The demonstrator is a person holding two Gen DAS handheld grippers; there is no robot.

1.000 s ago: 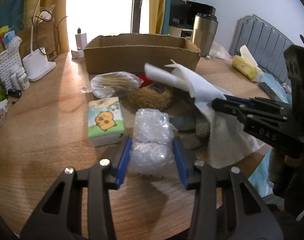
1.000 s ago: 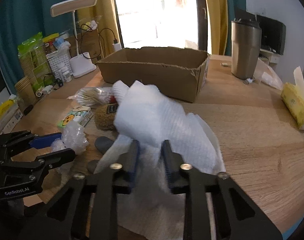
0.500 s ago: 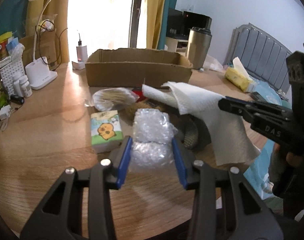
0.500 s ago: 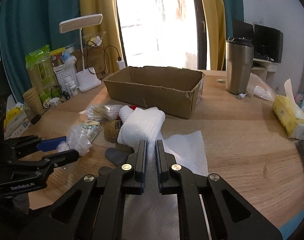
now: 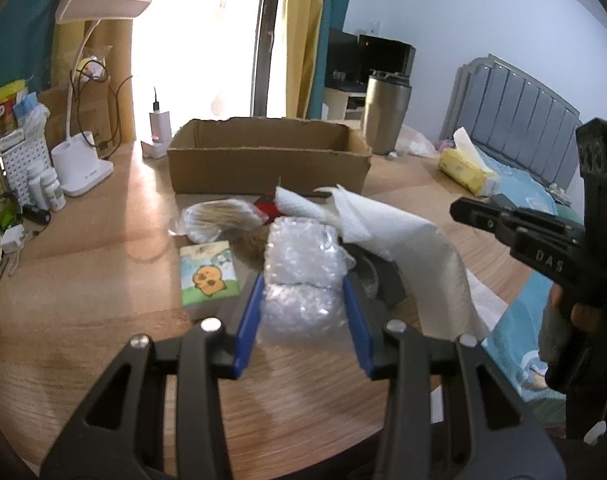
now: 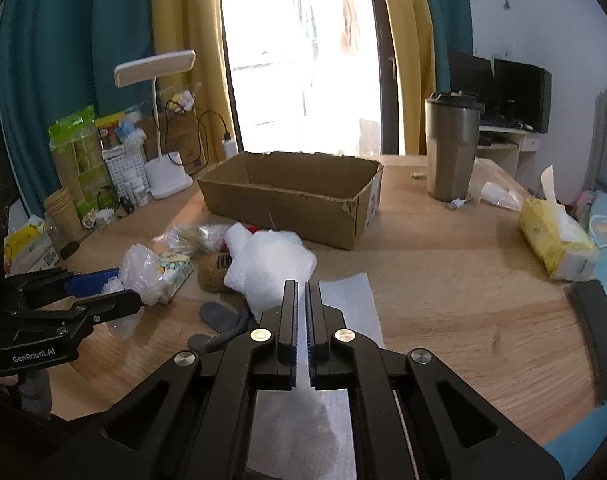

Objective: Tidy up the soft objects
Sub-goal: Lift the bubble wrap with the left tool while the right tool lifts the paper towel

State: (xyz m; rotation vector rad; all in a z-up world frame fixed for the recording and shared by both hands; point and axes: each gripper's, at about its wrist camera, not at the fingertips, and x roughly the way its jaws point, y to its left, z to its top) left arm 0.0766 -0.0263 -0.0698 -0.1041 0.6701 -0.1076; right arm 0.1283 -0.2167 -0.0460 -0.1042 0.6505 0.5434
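My left gripper (image 5: pixel 301 312) is shut on a clear bubble wrap bundle (image 5: pixel 301 276) and holds it above the wooden table (image 5: pixel 83 280). My right gripper (image 6: pixel 301 308) is shut on a white paper towel (image 6: pixel 269 268), lifted so it drapes down; the towel also shows in the left wrist view (image 5: pixel 407 240). An open cardboard box (image 6: pixel 295 196) stands behind the pile. On the table lie a tissue pack with a cartoon print (image 5: pixel 208 272), a clear bag of cotton swabs (image 5: pixel 219 220), a brown scrubby pad (image 6: pixel 213 276) and a grey insole (image 6: pixel 217 316).
A steel tumbler (image 6: pixel 451 144) stands right of the box. A yellow tissue pack (image 6: pixel 555 240) lies at the far right. A white desk lamp (image 6: pixel 163 128), bottles and snack packs crowd the left edge. A second white sheet (image 6: pixel 351 304) lies flat under the right gripper.
Both grippers have risen and pulled back from the pile. The right gripper has closed fully on the paper towel and lifted it; the left still holds the bubble wrap.
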